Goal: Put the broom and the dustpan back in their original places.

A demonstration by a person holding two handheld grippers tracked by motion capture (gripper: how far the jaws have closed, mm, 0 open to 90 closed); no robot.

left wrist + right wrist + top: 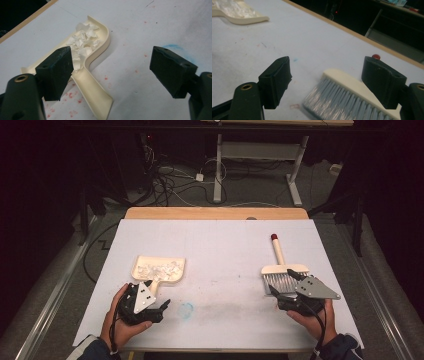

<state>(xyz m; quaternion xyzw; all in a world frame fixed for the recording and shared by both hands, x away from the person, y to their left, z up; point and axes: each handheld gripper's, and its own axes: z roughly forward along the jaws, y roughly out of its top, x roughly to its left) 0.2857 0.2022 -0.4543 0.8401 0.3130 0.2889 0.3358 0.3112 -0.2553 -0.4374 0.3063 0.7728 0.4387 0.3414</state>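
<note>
Bare table (225, 245) is lying open between cream dustpan (159, 268) and brush (284, 275). Both grippers, left (159, 306) and right (289, 281), are gaping empty, seemingly hovering low.

The white surface (220, 250) carries a smudged blue ring mark (186, 310) just right of the left claw, between the two claws and nearer the left one. In the left gripper view small red specks (75, 96) dot the sheet close beneath that claw. A bare wooden edge (215, 213) runs along the far side of the surface, well beyond both claws. Past it, on the grey floor (250, 190), lies a tangle of dark and white cables (170, 177), ahead of the left claw, and the white legs of a second desk (218, 170) stand farther off.
</note>
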